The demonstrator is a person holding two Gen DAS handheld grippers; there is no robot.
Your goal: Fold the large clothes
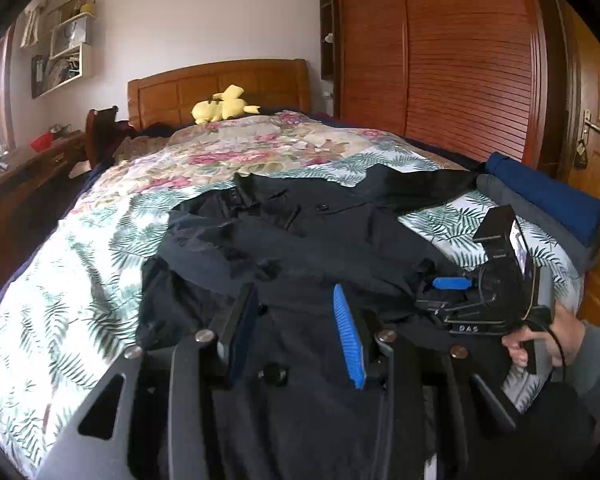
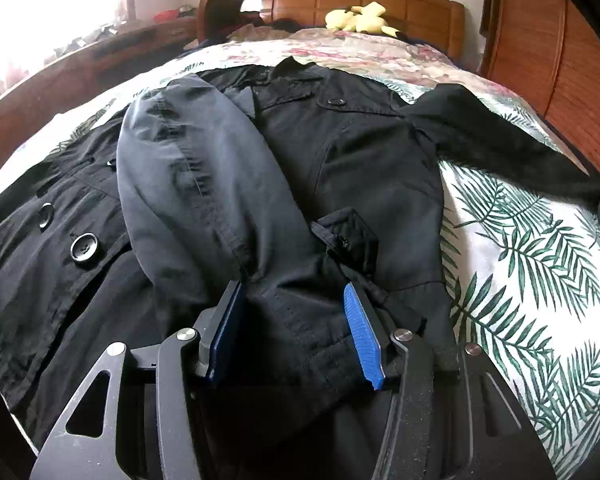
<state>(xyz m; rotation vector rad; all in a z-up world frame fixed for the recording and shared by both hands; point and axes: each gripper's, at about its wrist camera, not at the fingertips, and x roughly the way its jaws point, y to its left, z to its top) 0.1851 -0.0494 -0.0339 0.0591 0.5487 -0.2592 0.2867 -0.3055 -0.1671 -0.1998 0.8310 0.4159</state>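
- Black button-front coat of thin woven cloth (image 1: 300, 232) is seen, in the left wrist view, spread collar-away on a bed covered with a white, green-fern-printed bedspread (image 1: 80, 264); one sleeve (image 1: 420, 184) is stretched out toward a stack of folded dark blue and grey garments (image 1: 552, 208) at the bed's edge, which suggests earlier pieces are already dealt with.
- Left gripper (image 1: 296, 332), with blue ribbed pads, is held over the coat's lower front at a middling gap; dark cloth and a black button lie between the jaws, but whether the pads press on the cloth cannot be told.
- Right gripper (image 1: 452, 284) is shown at the coat's right edge, gripped by a hand (image 1: 540, 340) in a grey sleeve; its opening cannot be judged from this angle.
- A yellow plush toy (image 1: 220, 108) is left by the wooden headboard, well apart from the work.
- In the right wrist view, the coat (image 2: 360, 152) is seen with its other sleeve (image 2: 188, 176) already laid diagonally across the chest, its cuff end reaching down between the right gripper's (image 2: 296, 328) pads.
- The jaws are set about half apart with the dark cuff cloth between them; a firm pinch cannot be confirmed.
- The far sleeve (image 2: 500, 144) is still flung outward on the bedspread (image 2: 520, 260).
- Progress is judged as early: one sleeve is folded in, while the second sleeve, the side panels and the lengthwise folds remain to be done.
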